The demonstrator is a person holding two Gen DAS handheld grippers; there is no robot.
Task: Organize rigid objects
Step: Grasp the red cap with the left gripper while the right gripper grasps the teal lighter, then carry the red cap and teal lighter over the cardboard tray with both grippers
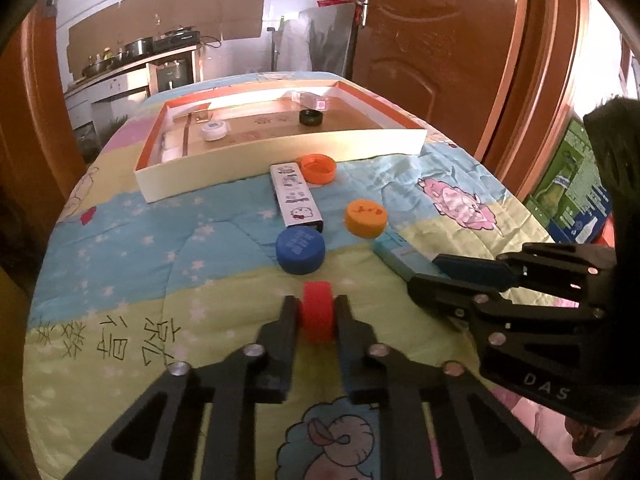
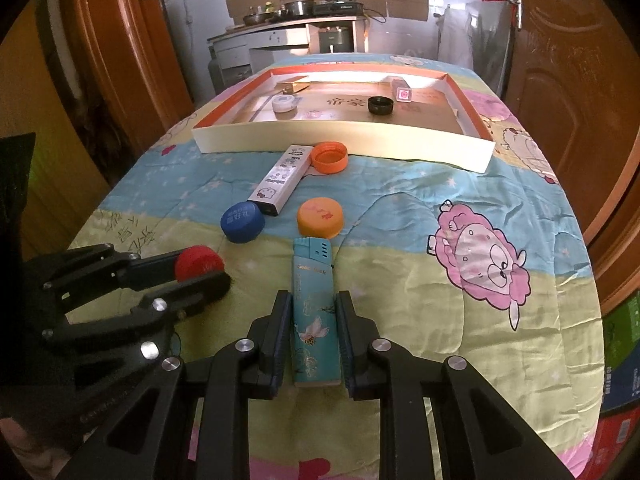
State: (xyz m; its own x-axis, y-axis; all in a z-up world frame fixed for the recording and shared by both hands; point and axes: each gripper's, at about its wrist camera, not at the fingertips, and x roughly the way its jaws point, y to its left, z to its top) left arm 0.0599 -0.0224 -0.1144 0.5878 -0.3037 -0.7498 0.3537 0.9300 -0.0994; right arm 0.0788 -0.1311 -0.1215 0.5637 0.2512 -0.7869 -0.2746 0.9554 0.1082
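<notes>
Caps before tray

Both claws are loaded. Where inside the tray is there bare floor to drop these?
In the tray, the widest bare floor lies between the white cap and the black cap, running to the near wall. The far corners are crowded: a tan box far left, a small pink-ended box beside the black cap.
</notes>
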